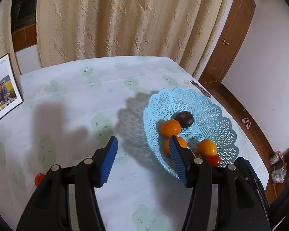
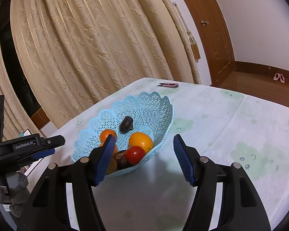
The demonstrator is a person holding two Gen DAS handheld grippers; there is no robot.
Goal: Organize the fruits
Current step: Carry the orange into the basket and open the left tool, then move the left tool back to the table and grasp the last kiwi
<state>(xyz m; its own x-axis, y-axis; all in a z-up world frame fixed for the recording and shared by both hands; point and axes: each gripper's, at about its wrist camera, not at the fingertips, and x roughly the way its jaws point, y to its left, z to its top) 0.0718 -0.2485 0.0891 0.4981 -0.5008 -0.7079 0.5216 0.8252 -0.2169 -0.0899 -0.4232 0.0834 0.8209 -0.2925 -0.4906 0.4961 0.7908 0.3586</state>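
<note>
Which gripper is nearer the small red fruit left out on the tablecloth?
Left. The small red fruit lies just beside the open left gripper; the open right gripper faces the basket, fruit out of its view.

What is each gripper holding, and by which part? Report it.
Nothing is held. The left gripper and the right gripper are both open, empty, by the blue basket.
</note>
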